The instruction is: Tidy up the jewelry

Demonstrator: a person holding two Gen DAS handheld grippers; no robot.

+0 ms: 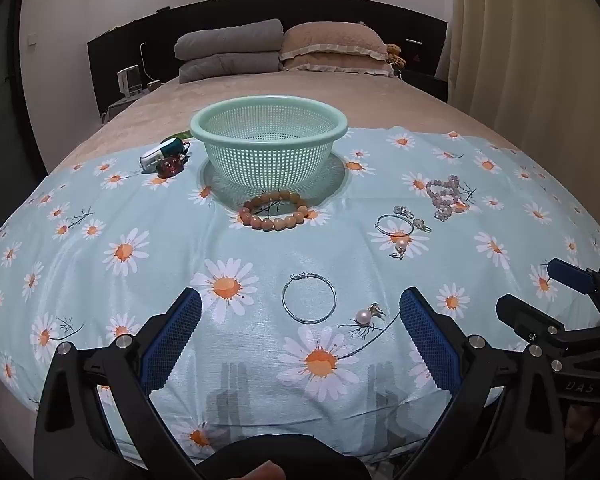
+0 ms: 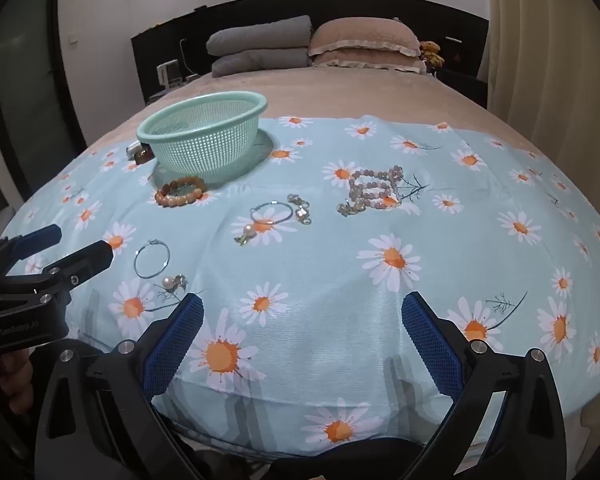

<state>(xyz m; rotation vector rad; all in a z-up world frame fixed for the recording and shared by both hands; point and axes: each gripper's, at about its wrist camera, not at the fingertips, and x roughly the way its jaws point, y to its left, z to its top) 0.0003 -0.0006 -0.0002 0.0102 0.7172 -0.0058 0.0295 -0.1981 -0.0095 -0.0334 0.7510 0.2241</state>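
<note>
A mint green mesh basket (image 1: 269, 148) (image 2: 204, 138) stands on the daisy cloth (image 1: 100, 280) (image 2: 480, 200). An orange bead bracelet (image 1: 277, 212) (image 2: 181, 191) lies just in front of it. A thin silver hoop (image 1: 309, 298) (image 2: 152, 259) and a pearl earring (image 1: 365, 315) (image 2: 172, 281) lie close ahead of my open, empty left gripper (image 1: 300, 308). A second hoop with a pearl earring (image 1: 396, 232) (image 2: 266, 216), silver charms (image 2: 300, 206) and a pale bead strand (image 1: 446, 196) (image 2: 374, 188) lie further right. My right gripper (image 2: 302, 312) is open and empty.
A small dark red item and a white and teal object (image 1: 166, 158) (image 2: 140, 153) lie left of the basket. Pillows (image 1: 284, 46) are stacked at the bed's head. The other gripper shows at each view's edge (image 1: 560, 300) (image 2: 40, 256).
</note>
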